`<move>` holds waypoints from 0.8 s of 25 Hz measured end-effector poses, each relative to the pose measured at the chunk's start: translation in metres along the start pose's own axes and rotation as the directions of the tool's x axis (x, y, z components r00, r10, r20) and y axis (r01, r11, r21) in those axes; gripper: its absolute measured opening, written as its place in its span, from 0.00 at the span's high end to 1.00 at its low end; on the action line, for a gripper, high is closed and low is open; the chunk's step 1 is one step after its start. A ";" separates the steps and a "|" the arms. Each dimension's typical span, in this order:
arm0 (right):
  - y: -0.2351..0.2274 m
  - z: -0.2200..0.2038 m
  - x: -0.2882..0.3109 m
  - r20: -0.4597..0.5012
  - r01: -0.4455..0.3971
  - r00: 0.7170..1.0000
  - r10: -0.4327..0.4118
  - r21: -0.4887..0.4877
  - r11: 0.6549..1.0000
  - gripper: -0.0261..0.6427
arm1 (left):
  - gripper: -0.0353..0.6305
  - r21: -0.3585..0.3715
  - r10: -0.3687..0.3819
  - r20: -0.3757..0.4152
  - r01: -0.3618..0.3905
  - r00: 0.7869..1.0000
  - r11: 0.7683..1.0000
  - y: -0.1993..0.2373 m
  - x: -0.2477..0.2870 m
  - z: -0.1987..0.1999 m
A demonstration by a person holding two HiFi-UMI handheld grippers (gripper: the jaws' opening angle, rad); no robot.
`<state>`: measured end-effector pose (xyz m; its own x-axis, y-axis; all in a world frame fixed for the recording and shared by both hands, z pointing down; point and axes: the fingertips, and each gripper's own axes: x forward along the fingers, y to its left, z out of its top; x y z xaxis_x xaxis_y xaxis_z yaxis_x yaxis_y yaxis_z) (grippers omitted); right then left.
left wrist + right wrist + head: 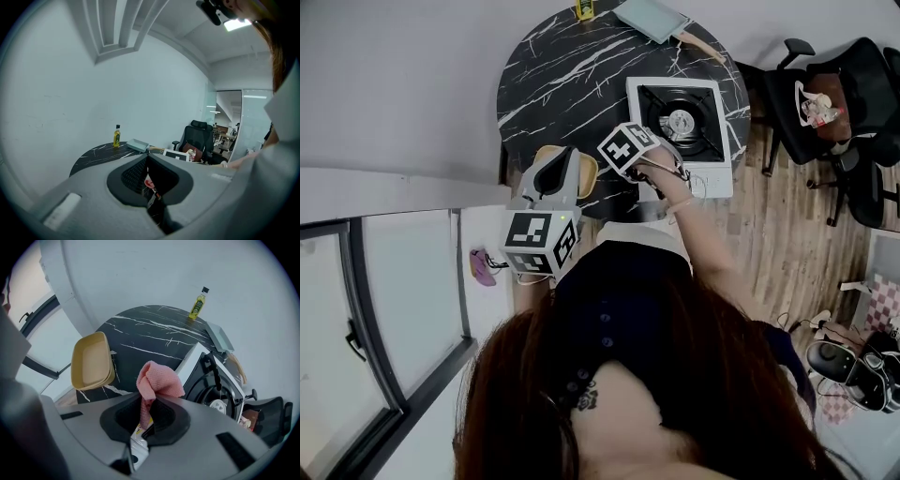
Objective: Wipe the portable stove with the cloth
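By the table (140, 333), the right gripper (149, 404) pinches the pink cloth (158, 379); the left gripper (149, 174) is pressed together. Rub the stove (214, 383) at two o'clock softly

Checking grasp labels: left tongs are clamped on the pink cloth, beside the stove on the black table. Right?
Not quite: it is the right tongs that are clamped on the pink cloth, as the right gripper view shows. The left tongs are shut on nothing. The rest holds: the cloth is beside the stove on the black table.
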<state>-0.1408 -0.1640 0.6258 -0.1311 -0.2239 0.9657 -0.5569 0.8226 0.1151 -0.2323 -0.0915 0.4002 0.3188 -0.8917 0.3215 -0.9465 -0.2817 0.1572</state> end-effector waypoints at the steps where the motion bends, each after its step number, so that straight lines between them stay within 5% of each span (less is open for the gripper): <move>1: -0.002 0.002 0.001 0.000 0.002 1.000 -0.002 -0.008 1.000 0.91 | 0.93 0.001 0.000 0.000 0.000 1.000 1.000 0.000 0.001 0.000; 20: -0.020 0.023 0.007 0.054 0.023 0.998 -0.022 -0.021 1.000 0.91 | 0.93 -0.011 0.009 -0.008 -0.009 1.000 1.000 0.010 0.007 0.000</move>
<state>-0.1497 -0.1938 0.6254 -0.1628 -0.2696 0.9491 -0.5420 0.8282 0.1423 -0.2395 -0.1008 0.4044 0.3109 -0.8913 0.3299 -0.9487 -0.2699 0.1648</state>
